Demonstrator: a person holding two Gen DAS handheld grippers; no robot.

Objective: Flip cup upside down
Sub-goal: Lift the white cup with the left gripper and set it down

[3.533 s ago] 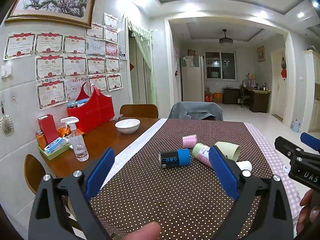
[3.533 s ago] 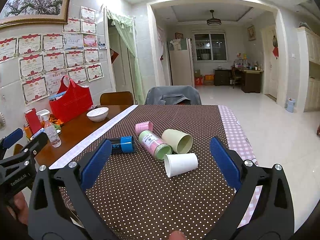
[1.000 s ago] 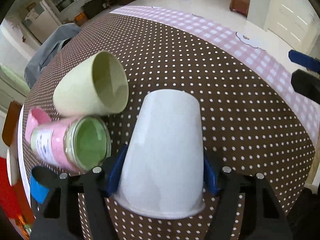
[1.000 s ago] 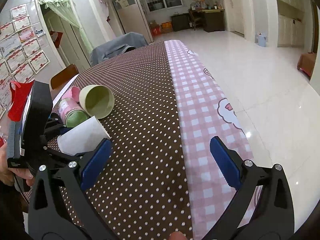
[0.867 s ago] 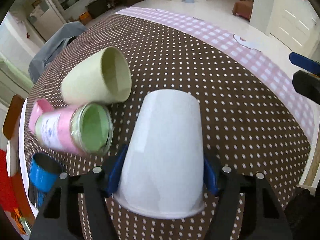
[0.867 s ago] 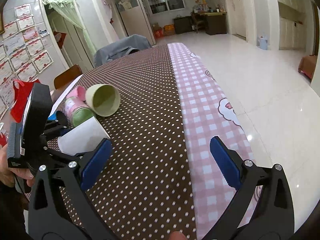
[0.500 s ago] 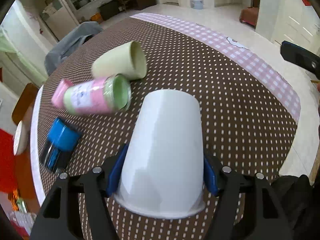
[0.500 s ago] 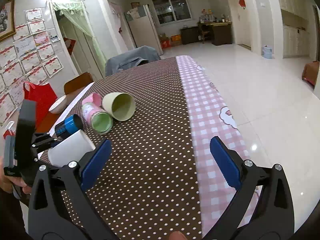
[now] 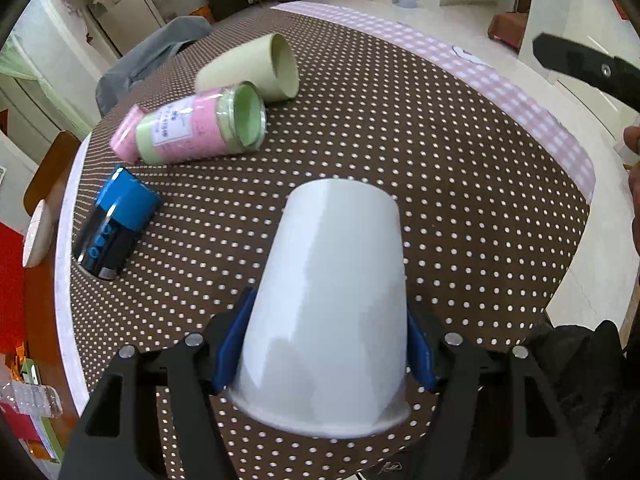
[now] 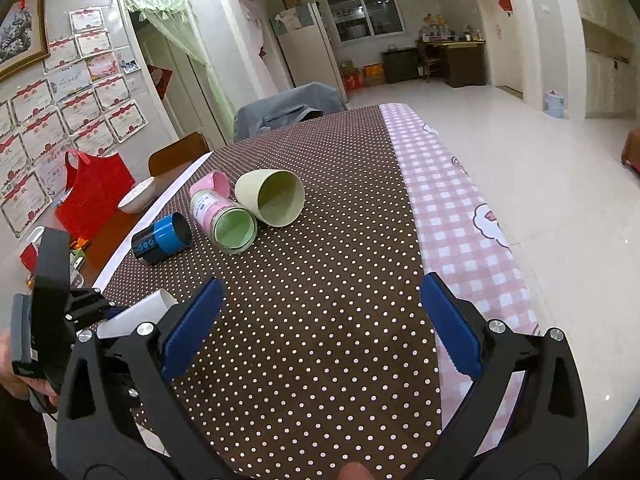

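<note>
My left gripper (image 9: 322,344) is shut on a white paper cup (image 9: 328,312). The cup's closed base points away from me and its wide rim is near the camera. It hangs above the dotted brown tablecloth (image 9: 460,168). In the right wrist view the cup (image 10: 136,314) shows at the lower left in the left gripper (image 10: 60,312), partly hidden by my own left finger. My right gripper (image 10: 320,324) is open and empty above the table's near right side.
A pale green cup (image 9: 256,68), a pink-labelled jar (image 9: 196,126) and a blue-capped black can (image 9: 116,220) lie on their sides on the cloth. A pink checked strip (image 10: 452,208) runs along the right edge. A white bowl (image 10: 138,196) and a red bag (image 10: 92,192) stand at far left.
My left gripper has lifted the white cup off the table and pulled it back toward me and to the left, away from the other objects. My right gripper stays open and has tilted up.
</note>
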